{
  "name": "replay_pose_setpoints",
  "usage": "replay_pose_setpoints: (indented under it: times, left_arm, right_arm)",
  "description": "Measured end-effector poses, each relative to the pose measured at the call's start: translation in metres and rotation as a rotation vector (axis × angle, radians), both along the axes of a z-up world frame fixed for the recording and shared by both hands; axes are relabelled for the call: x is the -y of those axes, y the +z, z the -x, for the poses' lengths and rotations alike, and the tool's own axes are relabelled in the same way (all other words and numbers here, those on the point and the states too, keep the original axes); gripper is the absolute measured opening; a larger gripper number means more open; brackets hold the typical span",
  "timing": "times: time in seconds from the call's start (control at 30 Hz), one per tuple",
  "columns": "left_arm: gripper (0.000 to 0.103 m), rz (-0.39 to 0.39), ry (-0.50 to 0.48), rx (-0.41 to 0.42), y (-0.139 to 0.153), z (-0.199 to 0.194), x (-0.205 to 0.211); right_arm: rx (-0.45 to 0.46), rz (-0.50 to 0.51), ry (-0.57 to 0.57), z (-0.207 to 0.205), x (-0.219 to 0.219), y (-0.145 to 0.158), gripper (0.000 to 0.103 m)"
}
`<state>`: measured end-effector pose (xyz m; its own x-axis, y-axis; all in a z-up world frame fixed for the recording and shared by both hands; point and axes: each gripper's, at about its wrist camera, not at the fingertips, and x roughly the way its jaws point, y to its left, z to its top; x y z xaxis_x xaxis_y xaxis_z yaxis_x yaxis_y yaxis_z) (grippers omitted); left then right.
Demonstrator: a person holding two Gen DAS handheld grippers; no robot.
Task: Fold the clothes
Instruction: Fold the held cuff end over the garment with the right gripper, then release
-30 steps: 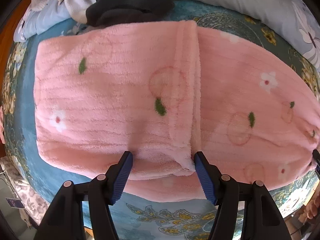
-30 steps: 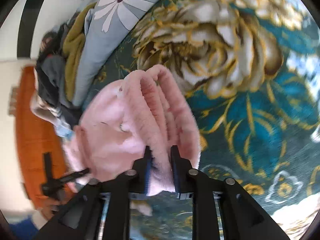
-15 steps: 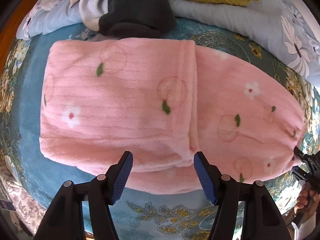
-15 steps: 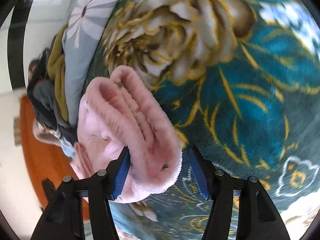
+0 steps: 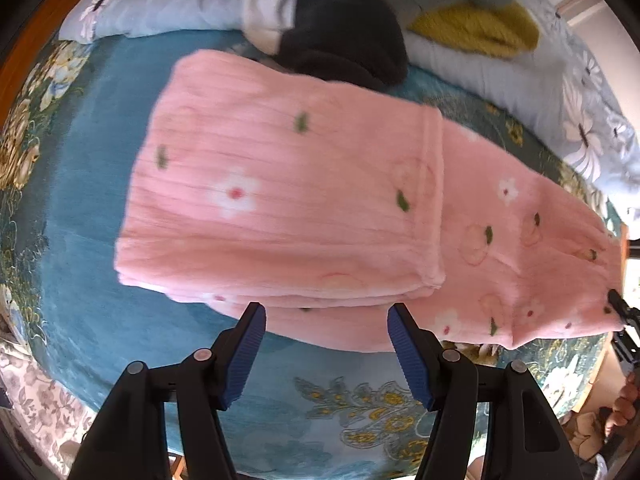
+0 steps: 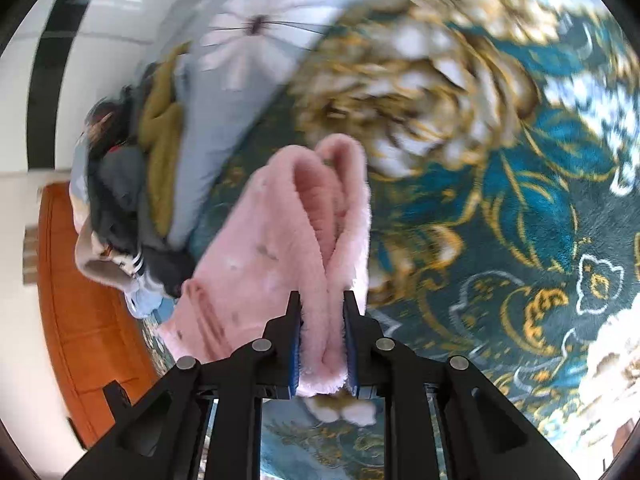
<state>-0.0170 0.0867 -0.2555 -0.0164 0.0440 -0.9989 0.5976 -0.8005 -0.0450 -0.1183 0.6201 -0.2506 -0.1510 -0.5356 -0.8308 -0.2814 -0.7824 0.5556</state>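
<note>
A pink fleece garment (image 5: 304, 200) with flower and peach prints lies long across a teal flowered blanket (image 5: 80, 240), its left part folded over in layers. My left gripper (image 5: 326, 320) is open and empty, just short of the garment's near edge. My right gripper (image 6: 322, 312) is shut on the bunched right end of the pink garment (image 6: 280, 240), which stands up in folds between the blue pads. The right gripper's tip also shows at the far right of the left wrist view (image 5: 622, 312).
A heap of unfolded clothes lies at the back: a black and white piece (image 5: 340, 36), a mustard knit (image 5: 476, 28), and a pale blue flowered quilt (image 5: 532, 80). An orange wooden headboard (image 6: 80, 292) stands beyond. The blanket's near edge drops off below my left gripper.
My right gripper opened half a second ago and has shut again on the garment's end. My left gripper, open throughout, has drawn back and shifted, so the garment now looks smaller and slanted.
</note>
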Motion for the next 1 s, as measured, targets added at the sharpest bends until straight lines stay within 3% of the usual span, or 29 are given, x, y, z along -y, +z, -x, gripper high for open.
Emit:
replay_pose_setpoints:
  times: [0.27,0.47,0.63,0.8,1.0]
  left_arm:
    - [0.067,0.010,0.036,-0.087,0.041,-0.058,0.088]
    - [0.067,-0.019,0.162,-0.136,0.045,-0.111,0.157]
    - [0.067,-0.055,0.264,-0.158,0.038,-0.146,0.200]
    - [0.067,-0.084,0.335,-0.167,0.031,-0.177,0.226]
    - [0.067,-0.128,0.387,-0.159,0.020,-0.198,0.244]
  right_arm:
    - [-0.175,-0.034,0.212,-0.017,0.148,0.094,0.017]
    - [-0.232,0.051,0.364,-0.034,0.282,0.126,0.017]
    - [-0.206,0.054,0.513,-0.047,0.398,0.112,0.017]
    - [-0.098,-0.057,0.653,-0.061,0.497,0.052,0.017]
    - [-0.020,-0.195,0.734,-0.076,0.551,0.000,0.017]
